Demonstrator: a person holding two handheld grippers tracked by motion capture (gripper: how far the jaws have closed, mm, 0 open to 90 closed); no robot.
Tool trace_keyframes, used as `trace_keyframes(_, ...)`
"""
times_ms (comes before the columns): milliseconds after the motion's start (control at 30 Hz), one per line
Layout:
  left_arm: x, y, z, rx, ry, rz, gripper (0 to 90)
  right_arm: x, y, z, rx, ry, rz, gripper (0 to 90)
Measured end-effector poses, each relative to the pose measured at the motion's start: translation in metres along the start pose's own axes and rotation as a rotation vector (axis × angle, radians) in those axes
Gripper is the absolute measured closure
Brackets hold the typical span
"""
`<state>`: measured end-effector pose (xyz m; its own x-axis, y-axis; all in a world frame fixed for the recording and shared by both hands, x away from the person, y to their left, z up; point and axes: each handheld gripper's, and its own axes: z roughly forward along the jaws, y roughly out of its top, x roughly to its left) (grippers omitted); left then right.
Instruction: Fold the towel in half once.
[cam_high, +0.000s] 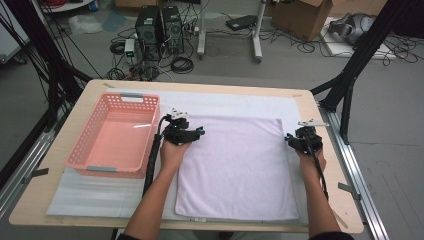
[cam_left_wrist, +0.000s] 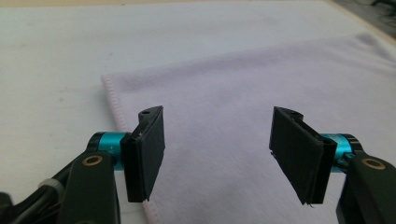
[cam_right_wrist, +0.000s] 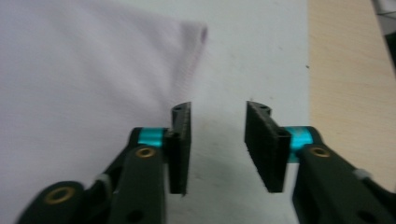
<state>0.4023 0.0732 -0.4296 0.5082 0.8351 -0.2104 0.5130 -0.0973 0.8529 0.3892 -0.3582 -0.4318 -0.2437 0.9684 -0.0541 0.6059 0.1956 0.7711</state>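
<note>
A pale lilac towel (cam_high: 235, 167) lies flat on the bench (cam_high: 70, 135), right of a pink basket (cam_high: 115, 135). The left tool (cam_high: 183, 131) sits at its far left corner, the right tool (cam_high: 300, 141) at its far right edge. Both tools' jaws stand apart, gripping nothing.

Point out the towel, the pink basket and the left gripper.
towel (cam_high: 235, 170), high view, middle of the cloth.
pink basket (cam_high: 148, 131), high view, right rim.
left gripper (cam_left_wrist: 217, 154), left gripper view, midway between its fingertips.
</note>
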Motion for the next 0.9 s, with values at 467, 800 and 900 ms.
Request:
trace_keyframes(467,-0.022,-0.007,-0.057,-0.101,-0.173,0.084,25.7,0.024,-0.08,-0.095,0.01,0.252,-0.097,36.9)
trace_keyframes(800,-0.024,-0.027,-0.078,-0.124,-0.257,0.157,18.7,0.037,-0.095,-0.11,0.131,0.157,-0.158,38.2)
trace_keyframes(900,-0.025,-0.033,-0.082,-0.11,-0.234,0.153,18.8,0.035,-0.097,-0.115,0.111,0.139,-0.167,38.5)
